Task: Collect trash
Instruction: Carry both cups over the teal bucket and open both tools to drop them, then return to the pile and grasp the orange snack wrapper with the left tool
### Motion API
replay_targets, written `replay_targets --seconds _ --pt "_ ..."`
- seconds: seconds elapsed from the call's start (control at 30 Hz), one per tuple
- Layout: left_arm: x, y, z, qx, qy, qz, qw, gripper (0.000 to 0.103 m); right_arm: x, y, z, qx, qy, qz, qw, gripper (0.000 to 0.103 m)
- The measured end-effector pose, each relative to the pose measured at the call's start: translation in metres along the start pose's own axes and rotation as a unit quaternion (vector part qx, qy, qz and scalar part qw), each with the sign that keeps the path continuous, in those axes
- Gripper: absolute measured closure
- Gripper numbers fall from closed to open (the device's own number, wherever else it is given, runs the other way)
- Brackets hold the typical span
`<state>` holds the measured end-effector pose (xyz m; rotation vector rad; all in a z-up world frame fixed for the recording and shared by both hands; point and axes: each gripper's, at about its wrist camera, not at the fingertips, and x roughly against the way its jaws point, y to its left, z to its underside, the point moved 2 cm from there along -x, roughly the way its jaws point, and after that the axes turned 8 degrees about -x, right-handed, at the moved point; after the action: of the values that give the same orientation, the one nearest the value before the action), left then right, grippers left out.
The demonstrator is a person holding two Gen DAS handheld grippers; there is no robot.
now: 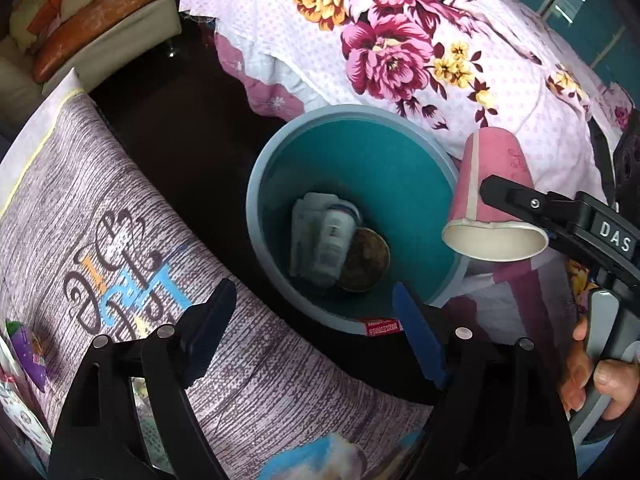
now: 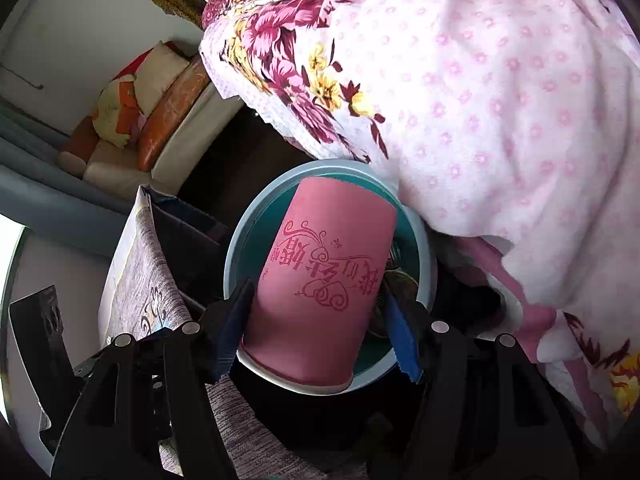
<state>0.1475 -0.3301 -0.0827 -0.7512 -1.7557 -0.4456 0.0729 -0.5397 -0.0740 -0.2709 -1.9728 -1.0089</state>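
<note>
A round teal bin (image 1: 360, 152) stands on the dark floor between a bed and a table; it also shows in the right wrist view (image 2: 240, 248). In it lie a crumpled white wrapper (image 1: 324, 240) and a brown round lid (image 1: 366, 260). My right gripper (image 2: 320, 328) is shut on a pink paper cup (image 2: 320, 280), held upside down over the bin's rim. In the left wrist view the cup (image 1: 492, 184) hangs at the bin's right edge. My left gripper (image 1: 316, 320) is open and empty, above the bin's near rim.
A bed with a pink floral quilt (image 1: 420, 48) presses against the bin's far side. A table under a grey wood-print cloth (image 1: 100, 220) lies to the left, with packets (image 1: 28, 356) at its edge. A sofa with cushions (image 1: 92, 20) stands at the back left.
</note>
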Motion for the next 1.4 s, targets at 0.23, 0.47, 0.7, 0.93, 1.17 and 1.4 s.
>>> replay_targets --seconds 0.23,0.47,0.7,0.93,1.17,1.4 --pt "0.008 0.007 0.01 0.013 -0.006 0.004 0.9999 0.015 -0.004 0.011 0.003 0.013 0.007 0.005 1.0 0.042" --pt "0.02 0.014 0.019 0.027 -0.016 0.016 0.9994 0.014 -0.009 0.023 0.008 0.019 0.024 0.012 0.999 0.036" --pt "0.034 0.022 0.026 0.04 -0.029 0.026 0.9984 0.013 -0.007 0.038 0.016 0.027 0.03 0.019 0.999 0.028" --pt "0.053 0.032 0.037 0.052 -0.048 0.033 0.9969 0.013 -0.005 0.055 0.028 0.034 0.034 0.022 0.999 0.027" --pt "0.077 0.046 0.057 0.069 -0.069 0.036 0.9946 0.013 -0.001 0.08 0.043 0.053 0.041 0.021 0.998 0.026" --pt "0.104 0.067 0.082 0.086 -0.085 0.03 0.9922 0.013 0.004 0.109 0.066 0.082 0.049 0.014 0.995 0.025"
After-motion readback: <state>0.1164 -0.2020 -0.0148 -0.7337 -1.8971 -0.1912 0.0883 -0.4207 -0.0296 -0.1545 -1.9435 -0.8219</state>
